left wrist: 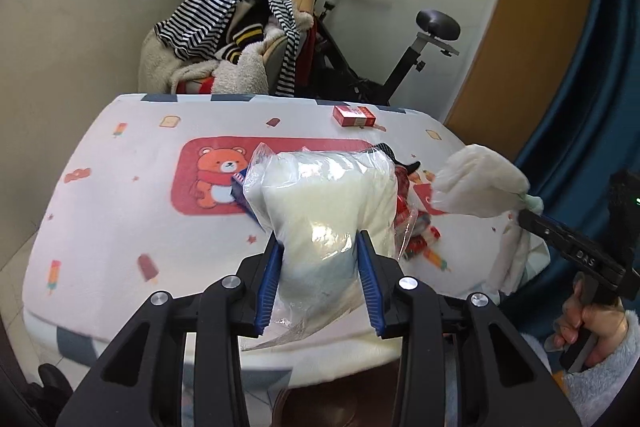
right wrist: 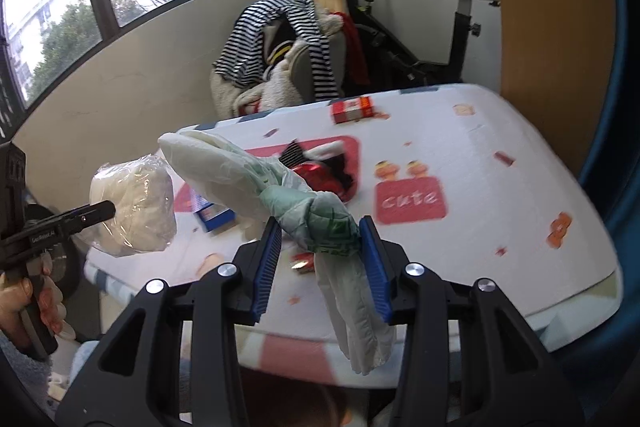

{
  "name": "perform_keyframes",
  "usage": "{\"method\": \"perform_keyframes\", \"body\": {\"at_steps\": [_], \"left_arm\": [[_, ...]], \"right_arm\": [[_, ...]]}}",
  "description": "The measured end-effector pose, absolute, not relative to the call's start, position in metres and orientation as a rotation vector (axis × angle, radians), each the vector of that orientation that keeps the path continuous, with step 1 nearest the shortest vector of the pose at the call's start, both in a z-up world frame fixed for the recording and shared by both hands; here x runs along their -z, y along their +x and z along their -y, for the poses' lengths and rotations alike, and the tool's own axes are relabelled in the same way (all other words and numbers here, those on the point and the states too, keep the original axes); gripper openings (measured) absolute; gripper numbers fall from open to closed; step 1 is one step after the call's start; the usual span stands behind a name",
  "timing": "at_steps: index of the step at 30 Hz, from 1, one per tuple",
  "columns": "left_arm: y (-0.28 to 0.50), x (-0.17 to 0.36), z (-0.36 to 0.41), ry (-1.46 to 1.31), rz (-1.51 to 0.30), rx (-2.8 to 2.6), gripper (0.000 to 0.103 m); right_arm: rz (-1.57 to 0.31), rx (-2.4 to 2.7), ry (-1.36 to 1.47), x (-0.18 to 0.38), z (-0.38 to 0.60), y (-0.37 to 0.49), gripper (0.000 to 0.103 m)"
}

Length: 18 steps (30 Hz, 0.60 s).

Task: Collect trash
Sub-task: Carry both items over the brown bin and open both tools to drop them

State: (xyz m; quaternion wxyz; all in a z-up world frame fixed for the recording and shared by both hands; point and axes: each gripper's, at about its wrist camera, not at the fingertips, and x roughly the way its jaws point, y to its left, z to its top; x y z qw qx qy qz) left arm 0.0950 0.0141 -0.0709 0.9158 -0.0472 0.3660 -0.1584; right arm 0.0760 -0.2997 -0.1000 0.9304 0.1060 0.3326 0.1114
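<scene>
We held a clear plastic bag of white stuffing (left wrist: 320, 211) pinched in our left gripper (left wrist: 320, 267) and a knotted white-green plastic bag (right wrist: 320, 223) clamped in our right gripper (right wrist: 320, 259), and judged either slick film could slip free.

Both grippers' fingers (left wrist: 272, 279) (right wrist: 266, 259) clamped, raised.

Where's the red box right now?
The red box lies near the table's far edge, right of centre in the left wrist view, beyond the red wrappers and in front of the exercise bike.
</scene>
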Motion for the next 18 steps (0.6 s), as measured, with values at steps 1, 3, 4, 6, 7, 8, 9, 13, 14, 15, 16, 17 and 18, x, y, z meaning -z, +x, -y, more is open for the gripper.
{"method": "perform_keyframes", "body": {"at_steps": [1,3,4,6,7,8,9,13,14,15,16,17,18], "left_arm": [[0.087,0.071,-0.018,-0.106,-0.752,0.328,0.036],[0.071,0.072,-0.026,-0.124,-0.753,0.332,0.036],[0.064,0.073,-0.028,-0.129,-0.754,0.332,0.036],[0.050,0.077,-0.033,-0.138,-0.754,0.337,0.036],[0.042,0.079,-0.035,-0.141,-0.756,0.339,0.036],[0.036,0.083,-0.038,-0.146,-0.760,0.340,0.036],[0.031,0.086,-0.039,-0.152,-0.763,0.340,0.036],[0.015,0.102,-0.050,-0.191,-0.778,0.336,0.036],[0.011,0.104,-0.051,-0.194,-0.781,0.334,0.036],[0.009,0.106,-0.052,-0.196,-0.784,0.331,0.036],[0.007,0.109,-0.054,-0.200,-0.787,0.328,0.036],[0.003,0.111,-0.055,-0.202,-0.788,0.328,0.036],[0.002,0.113,-0.056,-0.206,-0.790,0.329,0.036]], "right_arm": [[-0.691,-0.246,0.232,0.103,0.294,0.070,0.042],[-0.710,-0.271,0.251,0.108,0.285,0.062,0.042],[-0.726,-0.291,0.257,0.113,0.277,0.056,0.042],[-0.743,-0.309,0.255,0.117,0.268,0.049,0.042],[-0.759,-0.323,0.258,0.123,0.260,0.042,0.042],[-0.771,-0.331,0.262,0.127,0.255,0.038,0.042],[-0.783,-0.337,0.267,0.131,0.252,0.034,0.042],[-0.857,-0.358,0.281,0.150,0.234,0.020,0.042],[-0.863,-0.359,0.281,0.152,0.232,0.018,0.042],[-0.870,-0.359,0.279,0.155,0.230,0.016,0.042],[-0.878,-0.358,0.279,0.157,0.228,0.016,0.042],[-0.888,-0.357,0.284,0.159,0.227,0.015,0.042],[-0.893,-0.356,0.289,0.161,0.226,0.014,0.042]]}}
